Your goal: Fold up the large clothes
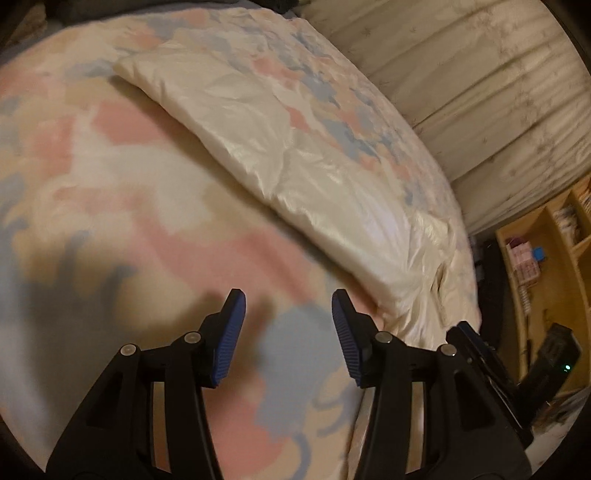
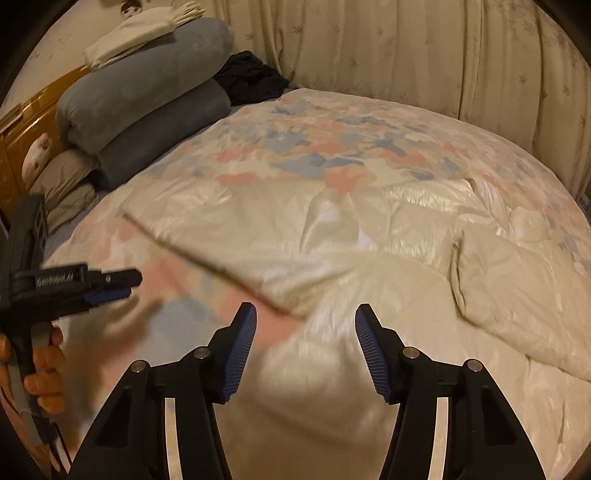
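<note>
1. Curtains (image 2: 424,55) close off the far side of a bedroom, and a bed carries everything – rolled grey-blue bedding (image 2: 147,99) is stacked at its head with a folded cream cloth (image 2: 129,35) on top and a dark garment (image 2: 251,79) beside it.
2. Task's thing: a large quilt (image 2: 332,155), floral in pink, blue and cream, lies spread over most of the bed.
3. Done so far, by the look of it: one fold. A long flap showing the shiny cream lining (image 2: 295,236) lies turned back over the floral side, its edge running diagonally across the quilt; the corner at the right in the right wrist view is bunched and creased.
4. Left gripper (image 1: 288,338) is half open with nothing between its blue pads, hovering over the floral face just beside the flap's edge.
5. Right gripper (image 2: 306,347) is likewise half open and empty, above the cream lining near the flap's near edge.
6. Remaining, I judge: most of the job – the quilt is still wide, so further folds are needed, and the bunched corner wants smoothing.
</note>
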A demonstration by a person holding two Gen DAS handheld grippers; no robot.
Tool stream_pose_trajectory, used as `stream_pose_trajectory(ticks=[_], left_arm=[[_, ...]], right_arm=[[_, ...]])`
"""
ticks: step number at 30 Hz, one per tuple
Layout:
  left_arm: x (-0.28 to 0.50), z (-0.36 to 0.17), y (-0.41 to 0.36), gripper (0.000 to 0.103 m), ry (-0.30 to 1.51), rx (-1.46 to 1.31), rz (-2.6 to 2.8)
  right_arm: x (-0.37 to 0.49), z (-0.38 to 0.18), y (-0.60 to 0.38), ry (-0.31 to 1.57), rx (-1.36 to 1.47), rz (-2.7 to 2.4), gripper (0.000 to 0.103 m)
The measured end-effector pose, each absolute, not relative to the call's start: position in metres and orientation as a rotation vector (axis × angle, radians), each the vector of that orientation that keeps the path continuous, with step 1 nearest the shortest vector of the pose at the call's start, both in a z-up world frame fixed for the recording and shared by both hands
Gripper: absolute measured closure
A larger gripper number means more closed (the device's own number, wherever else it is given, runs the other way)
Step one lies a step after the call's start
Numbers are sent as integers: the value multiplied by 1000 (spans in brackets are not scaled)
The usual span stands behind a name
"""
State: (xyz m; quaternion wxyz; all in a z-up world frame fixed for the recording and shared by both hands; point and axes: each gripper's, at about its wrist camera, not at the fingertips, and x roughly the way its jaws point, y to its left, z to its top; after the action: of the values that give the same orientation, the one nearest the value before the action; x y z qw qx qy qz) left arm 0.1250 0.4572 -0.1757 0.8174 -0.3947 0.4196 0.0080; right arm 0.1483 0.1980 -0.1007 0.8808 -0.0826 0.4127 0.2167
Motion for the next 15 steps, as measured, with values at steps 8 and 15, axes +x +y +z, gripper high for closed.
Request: stream_pose_trajectory(ticks=[8,15], left_arm=[[160,-204,511,57,848,-993,47],[198,-218,551,57,803,-1085,106]], right_arm=[[236,-120,215,884,-54,371,60],[263,-185,219,981,-46,358,66]])
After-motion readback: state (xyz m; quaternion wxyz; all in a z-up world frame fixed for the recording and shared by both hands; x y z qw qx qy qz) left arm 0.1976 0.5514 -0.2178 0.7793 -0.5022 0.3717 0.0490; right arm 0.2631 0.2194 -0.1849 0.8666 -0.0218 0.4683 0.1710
